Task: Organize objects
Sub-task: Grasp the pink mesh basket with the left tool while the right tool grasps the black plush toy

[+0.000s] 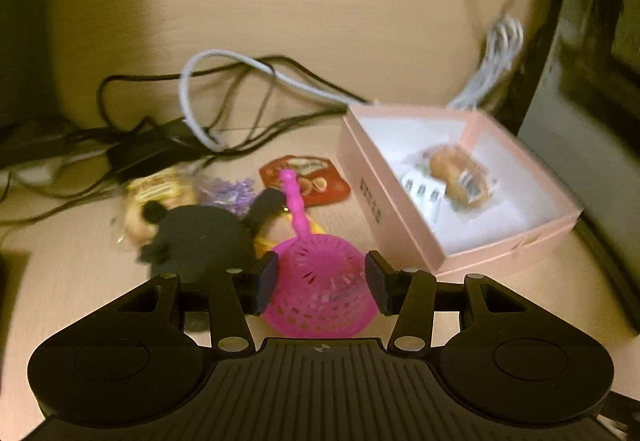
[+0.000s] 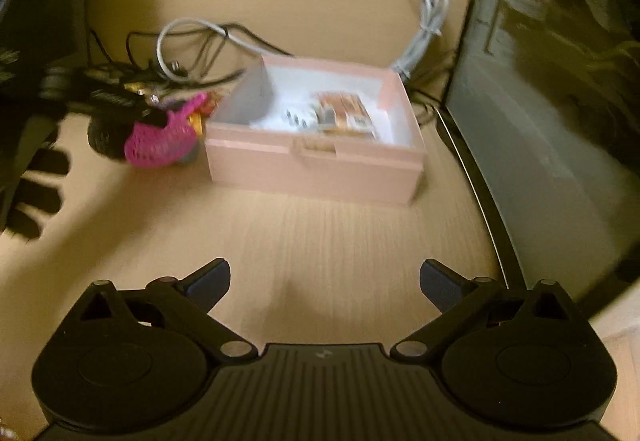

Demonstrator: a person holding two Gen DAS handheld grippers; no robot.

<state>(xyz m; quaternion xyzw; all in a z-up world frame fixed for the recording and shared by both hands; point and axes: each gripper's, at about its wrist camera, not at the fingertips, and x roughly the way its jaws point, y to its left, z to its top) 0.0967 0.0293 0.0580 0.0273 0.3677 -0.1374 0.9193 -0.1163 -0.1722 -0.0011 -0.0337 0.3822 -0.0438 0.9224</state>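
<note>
Gripping a pink strainer, the left claw sits beside the pink box. The right claw hangs open over the surface.

Warm dim light falls on a pale wood-grain desk strewn with cables.

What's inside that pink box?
The pink box holds a wrapped snack packet lying over a white blister-like pack. Anything beneath them is covered.

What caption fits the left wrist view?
Left hand-held gripper straddling pink strainer beside open pink box.
</note>
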